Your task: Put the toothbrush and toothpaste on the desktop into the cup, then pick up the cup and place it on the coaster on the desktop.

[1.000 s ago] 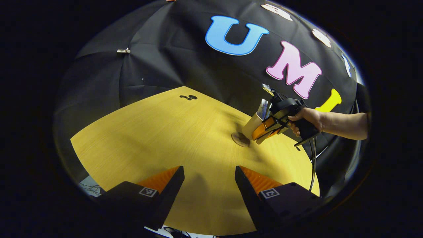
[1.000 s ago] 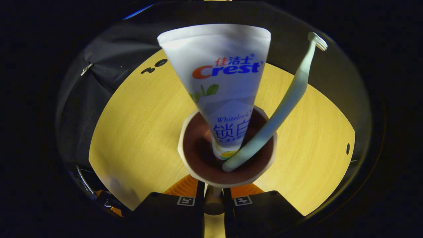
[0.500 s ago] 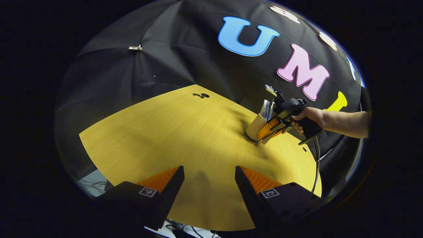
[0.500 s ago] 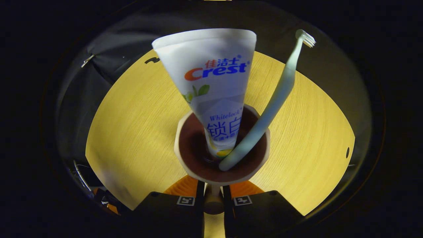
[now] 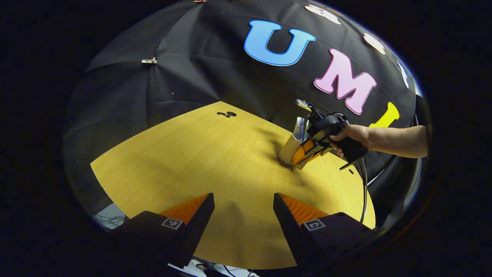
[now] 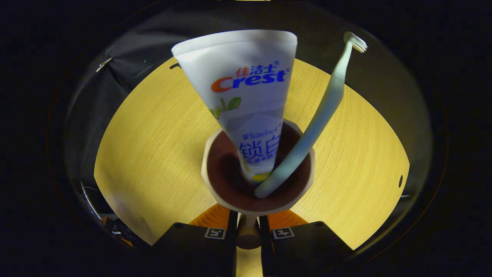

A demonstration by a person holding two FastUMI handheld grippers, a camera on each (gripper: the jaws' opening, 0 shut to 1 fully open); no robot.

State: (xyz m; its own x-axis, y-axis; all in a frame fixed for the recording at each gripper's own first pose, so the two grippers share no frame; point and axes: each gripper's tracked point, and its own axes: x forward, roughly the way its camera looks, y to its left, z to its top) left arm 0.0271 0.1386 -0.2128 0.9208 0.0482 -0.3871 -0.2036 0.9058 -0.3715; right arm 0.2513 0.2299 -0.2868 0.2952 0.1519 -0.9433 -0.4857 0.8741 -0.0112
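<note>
Cup, loaded with the toothpaste and the toothbrush, is pinched by its handle between the fingers of the right gripper. Both items stand upright, leaning on the far rim. In the left gripper view the cup sits at the far right of the desktop on a dark disc taken to be the coaster; it appears tilted, and full contact of its base cannot be confirmed. The hand grips the tool from the right. The left gripper hovers near the front edge, jaws spread, holding nothing. Assessment: final placement is in hand. Recommended practice: level the cup so its base lies flat and centred on the coaster, then spread the fingers slowly and draw straight back along the handle line. Risk noted: the tall contents make the cup top-heavy; a sideways nudge on release could tip it.
</note>
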